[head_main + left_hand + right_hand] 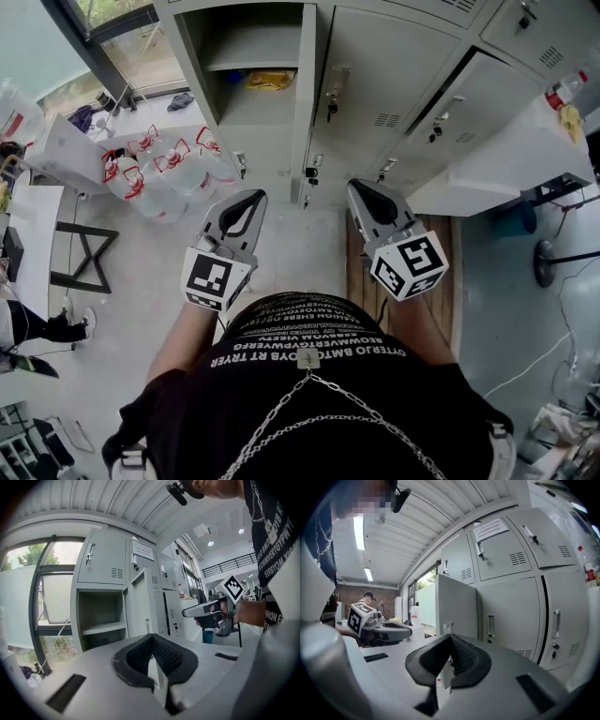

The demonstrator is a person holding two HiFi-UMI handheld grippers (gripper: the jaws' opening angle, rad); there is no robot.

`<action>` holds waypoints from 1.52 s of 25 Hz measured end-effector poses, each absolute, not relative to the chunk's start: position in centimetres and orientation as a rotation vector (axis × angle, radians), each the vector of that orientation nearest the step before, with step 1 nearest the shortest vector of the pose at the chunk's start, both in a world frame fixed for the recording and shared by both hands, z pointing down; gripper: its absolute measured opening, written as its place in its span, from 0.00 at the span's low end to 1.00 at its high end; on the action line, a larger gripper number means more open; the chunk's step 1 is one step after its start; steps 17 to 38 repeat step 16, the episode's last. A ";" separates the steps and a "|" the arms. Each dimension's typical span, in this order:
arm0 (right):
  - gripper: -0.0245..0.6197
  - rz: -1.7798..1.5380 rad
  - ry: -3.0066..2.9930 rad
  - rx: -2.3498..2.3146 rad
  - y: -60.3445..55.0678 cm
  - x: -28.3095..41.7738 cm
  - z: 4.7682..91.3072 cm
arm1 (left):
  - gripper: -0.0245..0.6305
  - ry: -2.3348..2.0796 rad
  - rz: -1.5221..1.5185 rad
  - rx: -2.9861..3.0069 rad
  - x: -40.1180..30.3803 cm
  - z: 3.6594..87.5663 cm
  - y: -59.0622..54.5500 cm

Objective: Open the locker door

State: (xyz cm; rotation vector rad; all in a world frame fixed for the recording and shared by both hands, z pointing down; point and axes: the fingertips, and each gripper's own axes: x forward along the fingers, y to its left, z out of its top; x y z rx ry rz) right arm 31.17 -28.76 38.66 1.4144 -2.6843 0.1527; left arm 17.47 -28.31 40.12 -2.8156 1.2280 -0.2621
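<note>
Straight ahead of me stands a row of pale grey metal lockers. One tall grey metal locker door [308, 103] is already swung out toward me, roughly square to the row, so the head view shows it almost edge-on. Its long axis is upright. To its left is the open grey compartment [255, 117] it covers, with a shelf and a yellow object [269, 81] lying on it. To its right are the closed grey lockers [394, 84].

I hold my left gripper [249, 199] and my right gripper [362, 189] low in front of my body, well apart from each other, both pointing at the lockers. The door's free edge comes out toward the gap between them. It is near both and touches neither, and I cannot tell which is nearer. My left gripper looks at the door's inner side and the open compartment. My right gripper looks at its outer face.

Both pairs of jaws are clenched together with nothing between them.

The opening looks largely done to me. If the door needs to go wider, it would have to travel to my right, toward the closed lockers. I judge the left gripper, on the inner side, better placed to push it that way.
</note>
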 end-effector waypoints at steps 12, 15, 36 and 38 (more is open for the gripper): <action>0.03 0.065 -2.694 1.377 -28.8 30.7 37.0 | 0.04 1.211 -0.236 -2.805 18.1 38.5 -26.9; 0.03 0.070 -2.692 1.377 -29.0 30.6 37.1 | 0.04 1.210 -0.227 -2.816 18.1 38.4 -26.4; 0.03 0.071 -2.691 1.376 -29.1 30.5 37.1 | 0.04 1.210 -0.224 -2.819 18.0 38.4 -26.2; 0.03 0.071 -2.691 1.376 -29.1 30.5 37.1 | 0.04 1.210 -0.224 -2.819 18.0 38.4 -26.2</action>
